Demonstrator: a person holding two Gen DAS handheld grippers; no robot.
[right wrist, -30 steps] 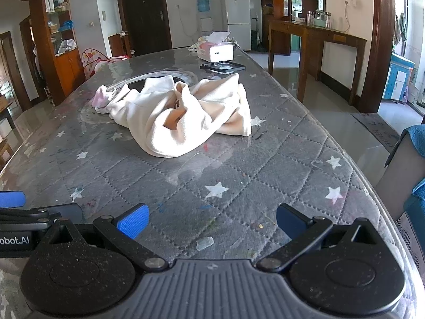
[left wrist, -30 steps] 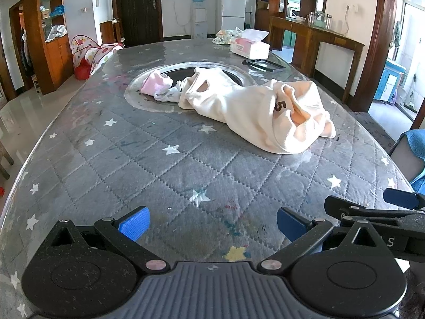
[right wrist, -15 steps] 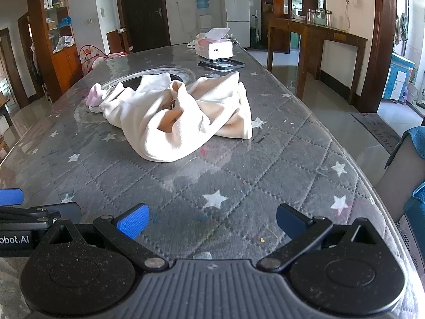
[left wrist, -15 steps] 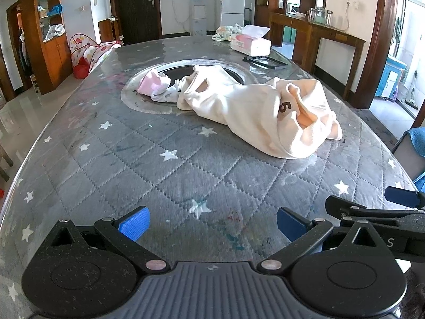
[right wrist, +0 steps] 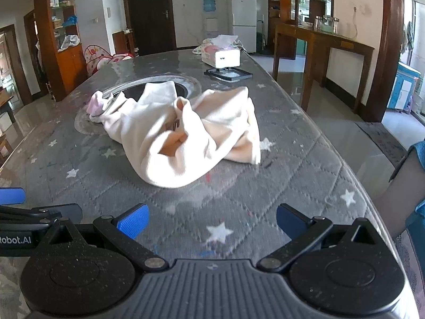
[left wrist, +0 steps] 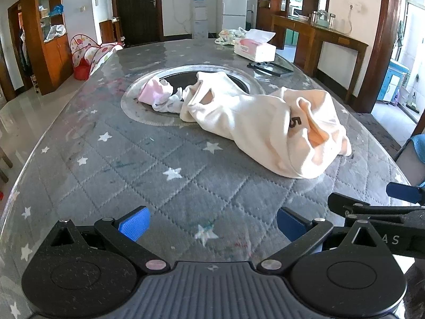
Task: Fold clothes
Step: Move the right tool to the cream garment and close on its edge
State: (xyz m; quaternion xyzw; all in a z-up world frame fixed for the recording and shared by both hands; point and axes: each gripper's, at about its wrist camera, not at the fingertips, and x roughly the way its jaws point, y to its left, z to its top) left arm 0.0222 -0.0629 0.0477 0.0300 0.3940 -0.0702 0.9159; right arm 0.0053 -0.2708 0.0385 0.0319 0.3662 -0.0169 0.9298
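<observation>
Left gripper [left wrist: 212,224]: blue pads spread wide, holding nothing, above the quilted cover.
Right gripper [right wrist: 211,222]: jaws apart, empty, beside the left one.
Cream garment [left wrist: 265,125]: crumpled on the table [left wrist: 111,175], ahead of both grippers, marked 5.
Pink cloth [left wrist: 152,94]: touching the garment's far end, on the round inset.
Tissue box [left wrist: 255,49]: far end.

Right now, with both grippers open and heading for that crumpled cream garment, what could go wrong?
1. The cream garment lies bunched, so a gripper could pinch several layers at once.
2. The small pink-and-white piece touches its far end and may drag along.
3. That end lies over the round recess in the table, where fabric might catch.
</observation>
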